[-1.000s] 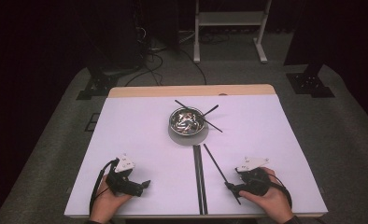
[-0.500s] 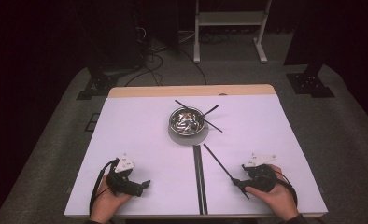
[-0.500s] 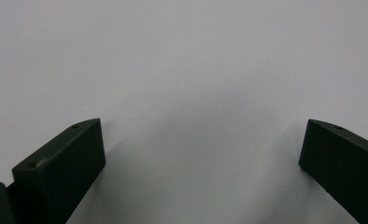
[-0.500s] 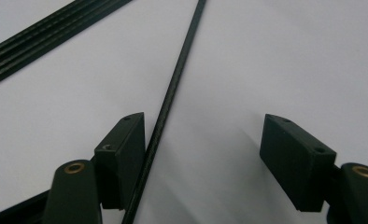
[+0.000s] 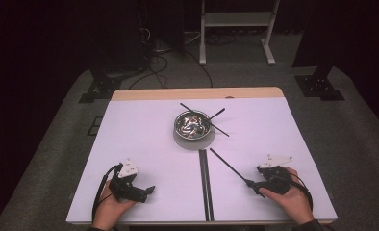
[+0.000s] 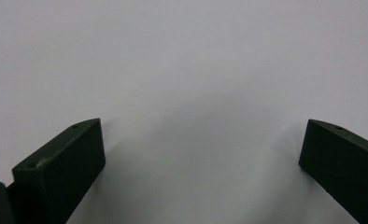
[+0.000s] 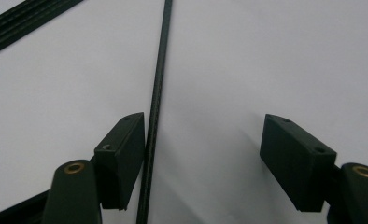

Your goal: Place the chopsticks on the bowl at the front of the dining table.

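A long black chopstick [image 5: 228, 166] lies slantwise on the white table [image 5: 144, 134], running from below the bowl toward my right gripper [image 5: 253, 185]. In the right gripper view the chopstick [image 7: 156, 93] runs along the inner face of one jaw while the other jaw stands far off it, so my right gripper [image 7: 203, 126] is open around it and not pressing. My left gripper [image 5: 148, 190] rests low at the near left in a hand. Its jaws are wide apart over bare table in the left gripper view [image 6: 201, 135].
A metal bowl [image 5: 192, 125] with shiny contents sits at the table's middle on a grey disc, with black sticks [image 5: 219, 114] leaning across it. A pair of black chopsticks [image 5: 205, 183] lies straight down the centre toward the near edge, also seen as a pair [image 7: 28, 16].
My right hand has slid to the right, and the near end of the slanted chopstick has swung right with it. The left hand has stayed put.
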`<state>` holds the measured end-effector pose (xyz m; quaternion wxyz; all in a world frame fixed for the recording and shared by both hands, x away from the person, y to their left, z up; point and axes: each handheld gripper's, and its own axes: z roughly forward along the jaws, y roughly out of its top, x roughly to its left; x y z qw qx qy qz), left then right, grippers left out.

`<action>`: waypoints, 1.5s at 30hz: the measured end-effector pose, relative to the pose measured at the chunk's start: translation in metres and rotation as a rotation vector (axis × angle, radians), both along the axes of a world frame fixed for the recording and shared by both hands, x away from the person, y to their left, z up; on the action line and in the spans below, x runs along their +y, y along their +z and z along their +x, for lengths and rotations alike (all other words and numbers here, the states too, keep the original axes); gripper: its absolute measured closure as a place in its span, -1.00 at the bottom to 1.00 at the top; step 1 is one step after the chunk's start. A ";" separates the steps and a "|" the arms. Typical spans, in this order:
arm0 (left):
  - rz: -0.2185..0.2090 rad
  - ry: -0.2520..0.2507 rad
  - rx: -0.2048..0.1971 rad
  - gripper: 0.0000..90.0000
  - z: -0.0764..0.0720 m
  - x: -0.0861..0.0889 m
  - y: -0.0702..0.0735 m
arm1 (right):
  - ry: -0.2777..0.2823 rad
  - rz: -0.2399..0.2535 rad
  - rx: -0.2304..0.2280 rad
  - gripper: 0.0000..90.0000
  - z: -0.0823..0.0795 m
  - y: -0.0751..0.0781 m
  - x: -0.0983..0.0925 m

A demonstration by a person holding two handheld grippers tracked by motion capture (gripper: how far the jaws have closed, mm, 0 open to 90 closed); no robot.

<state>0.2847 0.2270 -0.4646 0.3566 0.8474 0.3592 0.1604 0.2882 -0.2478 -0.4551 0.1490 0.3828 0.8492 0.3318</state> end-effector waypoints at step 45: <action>0.001 0.000 0.000 -1.00 0.000 0.000 0.000 | 0.031 0.030 -0.059 -0.20 0.021 0.003 0.005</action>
